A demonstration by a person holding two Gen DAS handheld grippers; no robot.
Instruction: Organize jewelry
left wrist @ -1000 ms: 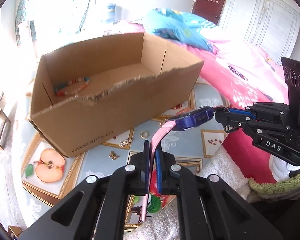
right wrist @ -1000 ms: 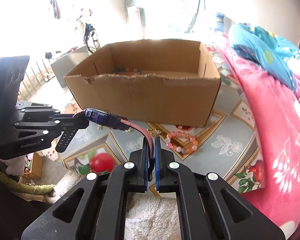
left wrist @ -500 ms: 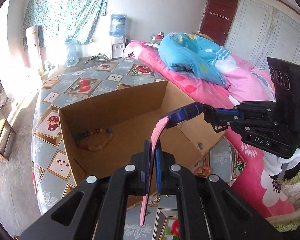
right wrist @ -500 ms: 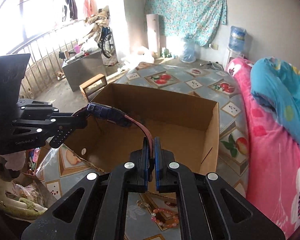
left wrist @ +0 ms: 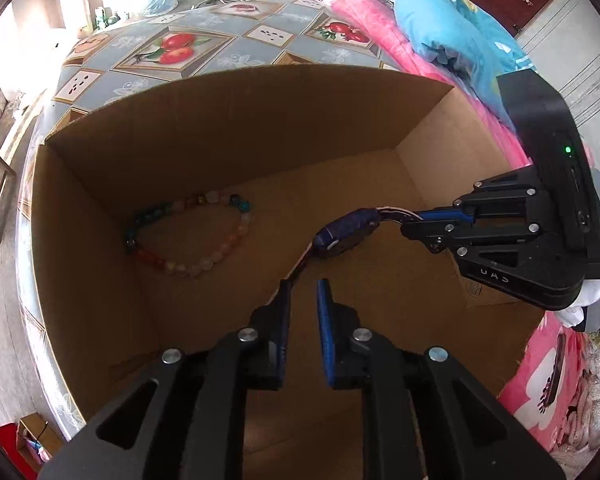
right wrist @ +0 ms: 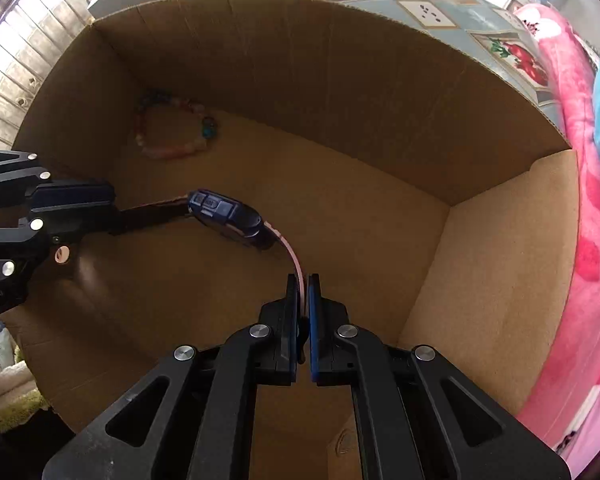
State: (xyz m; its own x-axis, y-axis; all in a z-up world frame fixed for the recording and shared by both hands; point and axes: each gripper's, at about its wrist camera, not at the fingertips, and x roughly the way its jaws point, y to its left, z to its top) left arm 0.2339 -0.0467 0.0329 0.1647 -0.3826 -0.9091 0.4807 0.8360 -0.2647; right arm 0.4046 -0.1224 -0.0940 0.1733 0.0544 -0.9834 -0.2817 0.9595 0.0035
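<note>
Between the earlier pictures and this one, the watch [left wrist: 346, 233] had been carried from in front of the cardboard box [left wrist: 228, 120] to a place over its floor, and the jaws of the left gripper [left wrist: 303, 294] had just been opening. A clear gap was now seen between its pads, with the pink strap's end lying against the left-hand pad only, or just off it; whether it was touched could not be told. By that, the release of the watch into the box was judged to have begun on the left side.

A bead bracelet [left wrist: 188, 236] was seen on the box floor, well to the left of and beyond the left jaws.

The watch was hung between the two grippers, above the box floor. Its long axis was run along the strap, from the tips of the left jaws up and rightward to the right gripper [right wrist: 303, 296]. In the right wrist view its blue body [right wrist: 228, 216] was seen up and to the left of the right jaws, its side buttons turned toward the camera. The right jaws were pressed together on the other strap end.
</note>
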